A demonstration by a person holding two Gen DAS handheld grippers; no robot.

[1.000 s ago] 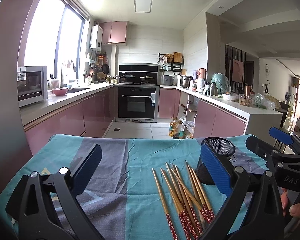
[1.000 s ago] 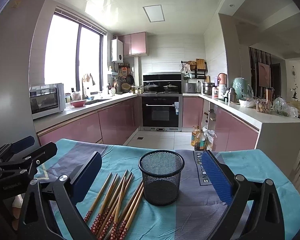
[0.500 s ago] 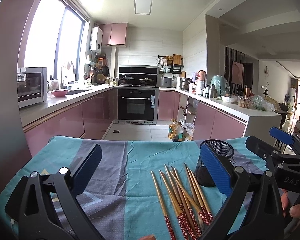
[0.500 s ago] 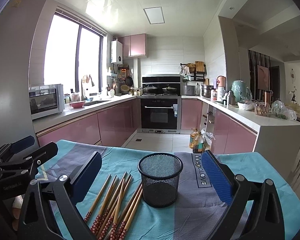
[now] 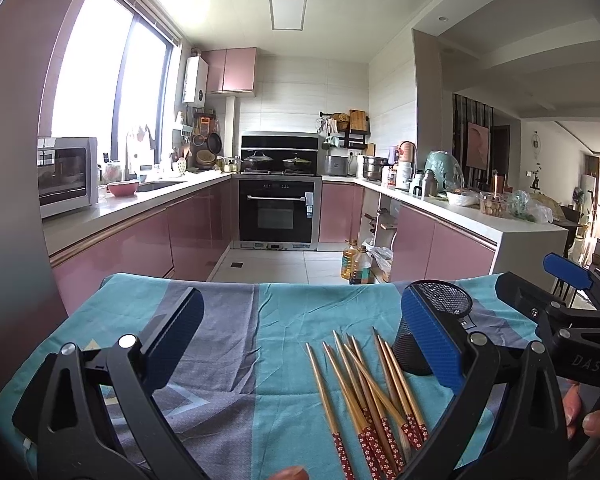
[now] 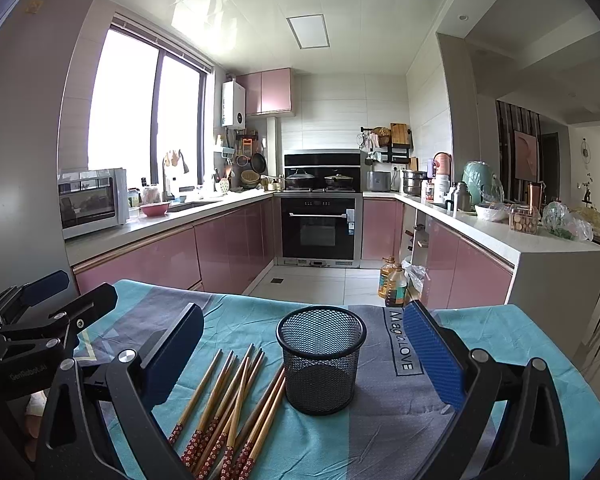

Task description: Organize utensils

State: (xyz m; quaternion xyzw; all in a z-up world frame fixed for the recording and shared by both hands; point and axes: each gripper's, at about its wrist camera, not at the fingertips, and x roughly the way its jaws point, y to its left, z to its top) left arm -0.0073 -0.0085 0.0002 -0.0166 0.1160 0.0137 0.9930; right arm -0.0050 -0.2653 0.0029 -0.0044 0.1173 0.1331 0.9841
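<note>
Several wooden chopsticks [image 5: 364, 392] with red patterned ends lie in a loose pile on the teal and grey cloth [image 5: 236, 344]; they also show in the right wrist view [image 6: 228, 400]. A black mesh cup [image 6: 320, 356] stands upright and empty just right of the pile, partly hidden behind my left gripper's right finger in the left wrist view [image 5: 440, 320]. My left gripper [image 5: 300, 336] is open and empty above the cloth, left of the pile. My right gripper [image 6: 304, 344] is open and empty, with the cup between its fingers' lines, farther off.
The clothed table's far edge [image 6: 300, 304] drops to a tiled kitchen floor. Oil bottles [image 6: 392, 284] stand on the floor beyond. The other gripper shows at the right in the left wrist view [image 5: 560, 320] and at the left in the right wrist view [image 6: 32, 320].
Both views have tilted slightly, so the table sits a little lower in frame. The chopsticks and cup have not moved. Both grippers stay open.
</note>
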